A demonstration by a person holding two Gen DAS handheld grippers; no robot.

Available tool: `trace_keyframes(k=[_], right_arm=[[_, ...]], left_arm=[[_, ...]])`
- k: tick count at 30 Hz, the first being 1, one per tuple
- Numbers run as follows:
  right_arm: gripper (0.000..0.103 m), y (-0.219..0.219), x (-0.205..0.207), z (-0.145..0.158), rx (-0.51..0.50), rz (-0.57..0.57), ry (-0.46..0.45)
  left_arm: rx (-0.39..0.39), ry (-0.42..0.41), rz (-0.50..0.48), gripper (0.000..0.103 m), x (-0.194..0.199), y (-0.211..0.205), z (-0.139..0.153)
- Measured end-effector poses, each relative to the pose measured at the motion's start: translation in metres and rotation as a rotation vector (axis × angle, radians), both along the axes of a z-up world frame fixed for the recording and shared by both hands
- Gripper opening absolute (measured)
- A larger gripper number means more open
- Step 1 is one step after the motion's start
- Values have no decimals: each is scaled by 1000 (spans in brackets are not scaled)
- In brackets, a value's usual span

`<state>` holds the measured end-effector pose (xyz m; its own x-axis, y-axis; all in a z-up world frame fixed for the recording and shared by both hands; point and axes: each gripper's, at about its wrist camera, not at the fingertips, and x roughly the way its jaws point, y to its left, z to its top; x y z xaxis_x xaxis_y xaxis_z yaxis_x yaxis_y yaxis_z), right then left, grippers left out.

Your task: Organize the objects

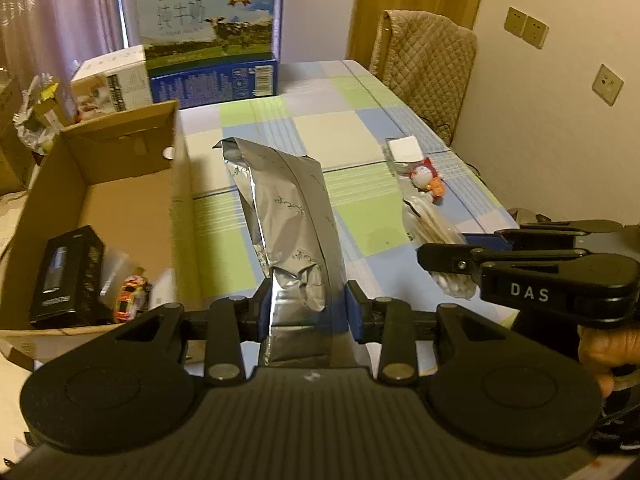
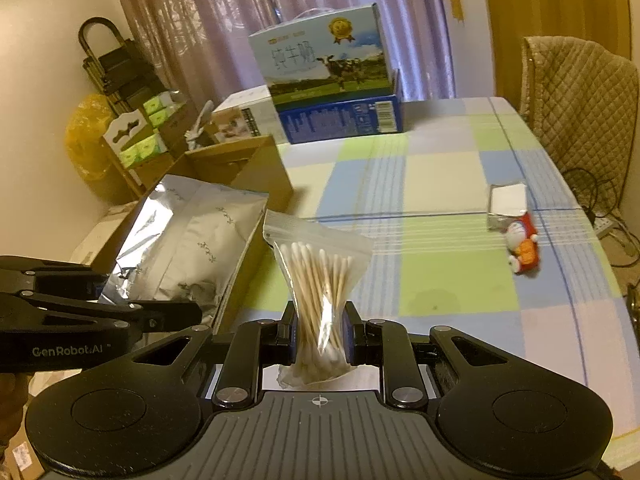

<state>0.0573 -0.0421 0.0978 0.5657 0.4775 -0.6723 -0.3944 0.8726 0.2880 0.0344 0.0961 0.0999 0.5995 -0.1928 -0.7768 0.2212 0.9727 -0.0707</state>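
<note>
Room: pale walls, mauve curtains (image 2: 224,40) behind the far edge of the table, wooden door (image 1: 416,4) at the far right, wall sockets (image 1: 526,30) on the right wall.
Table: covered by a checked cloth (image 1: 340,128) in green, blue and white; a chair with a quilted cover (image 1: 428,64) stands at its right edge.
Cardboard box (image 1: 120,184): open, at the left edge of the table; inside it a black box (image 1: 64,276), a toy car (image 1: 130,302) and clear packets, blurred.
Milk carton (image 1: 208,32): at the far edge, atop a blue box; a white box (image 1: 116,80) just left of it.
Foil bag (image 1: 288,232): silver, clamped at its lower part between the fingers of the left gripper (image 1: 307,308), held up beside the box's right wall.
Cotton swab bag (image 2: 320,280): clear zip bag, pinched at mid-height by the closed right gripper (image 2: 320,336), above the near edge.
Small items: a white packet (image 2: 507,204) and a cartoon figurine (image 2: 522,246), touching, near the right edge; possibly lying flat.
</note>
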Motion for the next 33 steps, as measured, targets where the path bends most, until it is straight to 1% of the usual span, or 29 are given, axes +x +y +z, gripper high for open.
trace_keyframes(k=[4, 12, 21, 28, 33], right_arm=[[18, 15, 3, 5, 15, 23, -4], [18, 60, 12, 17, 34, 102, -28], [18, 109, 19, 22, 50, 181, -43], [18, 126, 23, 26, 50, 207, -55], [18, 135, 27, 31, 49, 212, -63]], left_arm=[[14, -19, 12, 31, -2, 18, 11], [74, -45, 70, 31, -5, 67, 34], [125, -50, 121, 31, -6, 109, 47], [120, -50, 146, 31, -5, 134, 52], [145, -43, 164, 31, 4, 149, 54]])
